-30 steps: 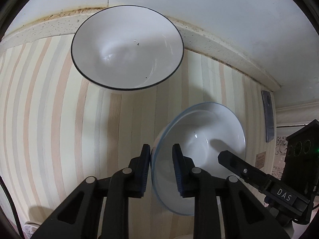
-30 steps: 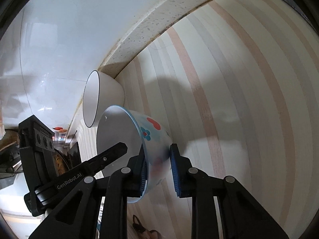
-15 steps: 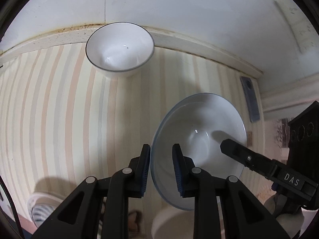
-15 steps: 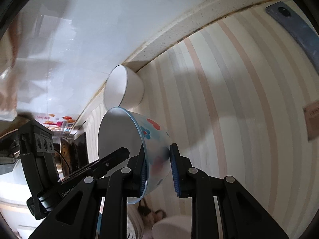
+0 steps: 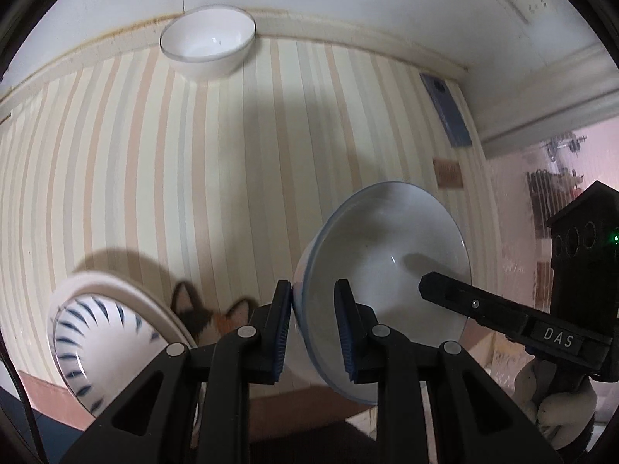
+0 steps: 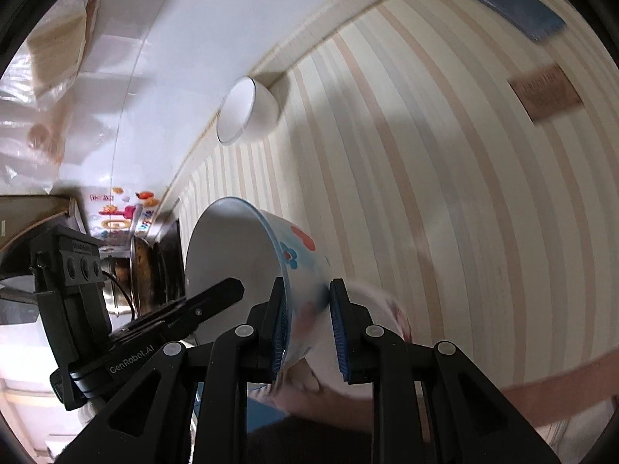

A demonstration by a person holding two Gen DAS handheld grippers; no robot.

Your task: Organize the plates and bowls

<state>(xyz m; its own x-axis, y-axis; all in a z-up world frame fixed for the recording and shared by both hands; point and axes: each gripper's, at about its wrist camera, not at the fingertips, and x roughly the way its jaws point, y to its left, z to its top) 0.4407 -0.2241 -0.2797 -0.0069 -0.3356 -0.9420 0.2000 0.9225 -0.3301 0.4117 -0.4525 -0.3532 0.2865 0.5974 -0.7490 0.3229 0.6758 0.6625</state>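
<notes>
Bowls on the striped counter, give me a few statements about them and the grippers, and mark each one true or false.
1. Both grippers grip the same flowered bowl by its rim. True: the left gripper and right gripper each clamp its wall.
2. The flowered bowl is upside down on the striped counter. False: it is held tilted, opening sideways.
3. A plain white bowl stands upright by the back wall. True.
4. The blue-striped bowl is stacked inside the plain white bowl. False: it sits apart, at the counter's near edge.
5. A blue phone lies inside the flowered bowl. False: it lies flat on the counter.
</notes>
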